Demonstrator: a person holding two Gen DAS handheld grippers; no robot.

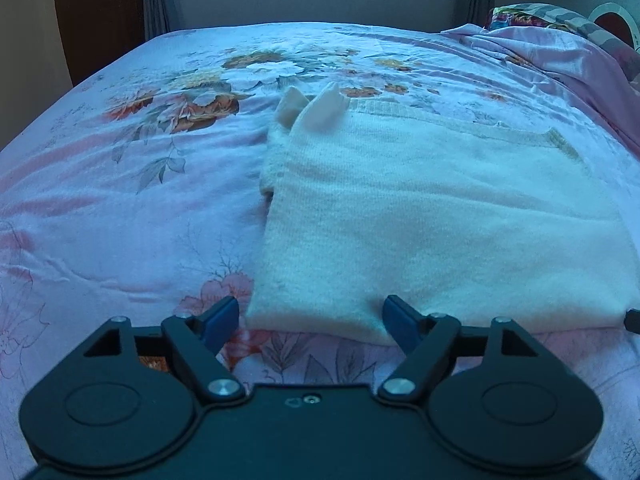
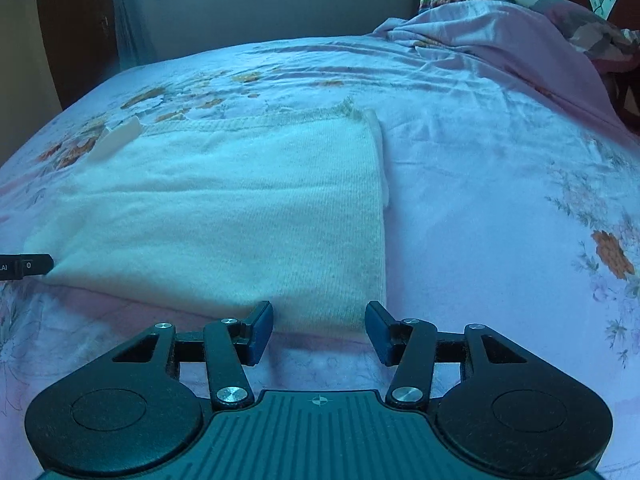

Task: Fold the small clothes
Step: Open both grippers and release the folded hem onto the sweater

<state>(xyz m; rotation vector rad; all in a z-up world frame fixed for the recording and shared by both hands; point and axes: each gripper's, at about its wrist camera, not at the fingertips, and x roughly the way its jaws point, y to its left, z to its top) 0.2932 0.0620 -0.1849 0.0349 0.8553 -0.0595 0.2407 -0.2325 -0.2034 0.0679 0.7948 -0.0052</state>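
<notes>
Looks like we're between folds: the white knitted sweater (image 1: 420, 216) lies folded flat on the floral bed sheet (image 1: 120, 200), left gripper (image 1: 310, 320) and right gripper (image 2: 320, 326) jaws apart, empty at its near edge, so next grab both corners.

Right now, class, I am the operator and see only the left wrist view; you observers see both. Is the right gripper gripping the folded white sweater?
Observer: No. The right gripper is open. The sweater has its near right corner between the pads, unpinched.
Operator: How does its right side edge look?
Observer: Straight, but a lower layer peeks out beyond it.
Operator: What lies to the right of that?
Observer: Only bedsheet, with an orange flower print near the frame's edge.
</notes>
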